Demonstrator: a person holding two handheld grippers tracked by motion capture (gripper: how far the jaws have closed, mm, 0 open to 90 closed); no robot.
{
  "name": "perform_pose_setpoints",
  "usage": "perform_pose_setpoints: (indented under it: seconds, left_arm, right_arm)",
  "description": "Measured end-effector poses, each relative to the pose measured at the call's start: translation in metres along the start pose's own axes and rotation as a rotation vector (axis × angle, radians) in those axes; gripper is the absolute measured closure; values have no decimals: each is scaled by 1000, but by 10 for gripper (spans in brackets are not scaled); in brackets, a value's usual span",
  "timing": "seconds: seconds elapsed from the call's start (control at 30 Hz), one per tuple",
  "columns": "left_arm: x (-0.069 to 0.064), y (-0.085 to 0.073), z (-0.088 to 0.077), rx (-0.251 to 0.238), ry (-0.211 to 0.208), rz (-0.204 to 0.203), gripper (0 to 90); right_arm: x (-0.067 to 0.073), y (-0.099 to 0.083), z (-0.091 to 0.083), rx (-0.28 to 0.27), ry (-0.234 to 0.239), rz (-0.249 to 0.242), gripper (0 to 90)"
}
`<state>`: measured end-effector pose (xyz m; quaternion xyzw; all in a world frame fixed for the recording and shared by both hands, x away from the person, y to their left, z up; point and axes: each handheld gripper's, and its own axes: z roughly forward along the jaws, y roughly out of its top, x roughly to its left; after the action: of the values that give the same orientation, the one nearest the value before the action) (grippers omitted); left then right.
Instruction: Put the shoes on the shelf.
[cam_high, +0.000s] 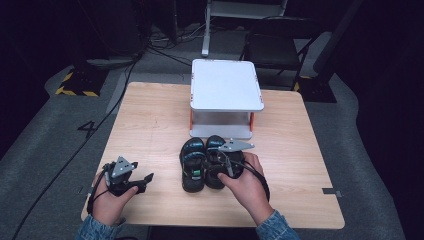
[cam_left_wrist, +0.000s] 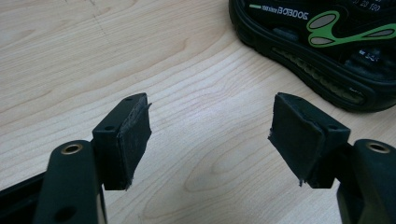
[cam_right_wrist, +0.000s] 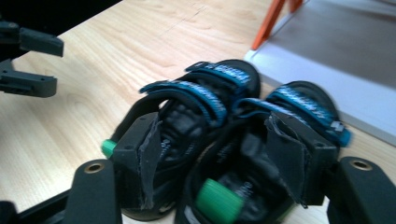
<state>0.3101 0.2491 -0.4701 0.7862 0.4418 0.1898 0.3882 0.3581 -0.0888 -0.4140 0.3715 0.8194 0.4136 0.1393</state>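
A pair of black sandals with blue straps lies side by side at the table's middle, toes toward the far side: the left sandal (cam_high: 192, 170) (cam_right_wrist: 187, 98) and the right sandal (cam_high: 215, 144) (cam_right_wrist: 306, 105). My right gripper (cam_high: 220, 160) (cam_right_wrist: 212, 128) is over their heels. Its jaws stand apart astride the two inner sides, and I see no pad pressing. My left gripper (cam_high: 145, 182) (cam_left_wrist: 210, 105) rests low at the front left, open and holding nothing. It points toward the left sandal (cam_left_wrist: 327, 42), a short way off.
A white two-level stand (cam_high: 226, 82) with orange legs (cam_right_wrist: 268, 23) stands just beyond the sandals' toes; its lower board (cam_right_wrist: 336, 88) lies close to the right sandal. Bare wooden table (cam_high: 150, 120) stretches left of the sandals. A dark chair stands past the far edge.
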Motion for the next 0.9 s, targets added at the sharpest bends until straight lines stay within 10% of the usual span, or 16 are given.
perform_pose_setpoints:
  seconds: [0.47,0.9]
  left_arm:
    - [2,-8,-2,6,-46,-17,290]
    - [0,-14,-7,0,-59,-23,289]
  right_arm:
    - [9,-6,50,158,-63,61,419]
    - [3,-12,60,157,-88,86,627]
